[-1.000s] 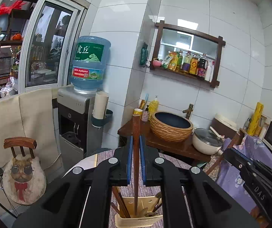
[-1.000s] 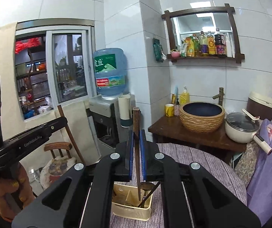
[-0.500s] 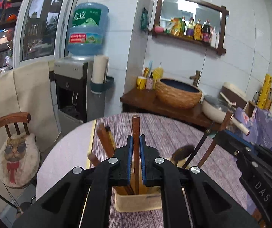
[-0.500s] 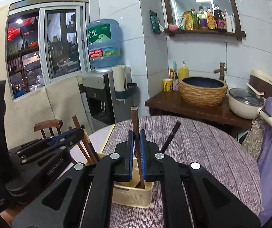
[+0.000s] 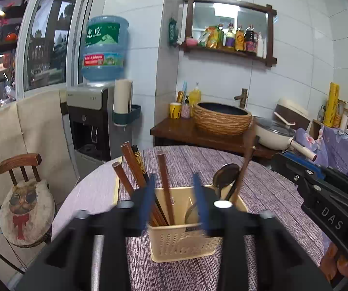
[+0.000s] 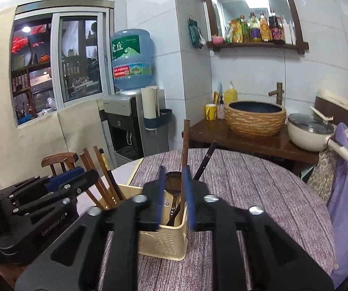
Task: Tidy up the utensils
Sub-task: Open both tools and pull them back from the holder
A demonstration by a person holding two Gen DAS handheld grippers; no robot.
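Left gripper (image 5: 172, 198) jaws just opened, released; wooden chopstick (image 5: 165, 189) stands free between them in the cream utensil caddy (image 5: 186, 245). Right gripper (image 6: 174, 194) likewise just opened, its wooden stick (image 6: 185, 150) loose at 12 o'clock. Sticks look light, stiff, smooth: regrip mid-shaft.

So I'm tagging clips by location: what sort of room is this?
Probably a home kitchen or dining corner: a woven basin sink with tap, a cream lidded pot, a blue-bottled water dispenser.
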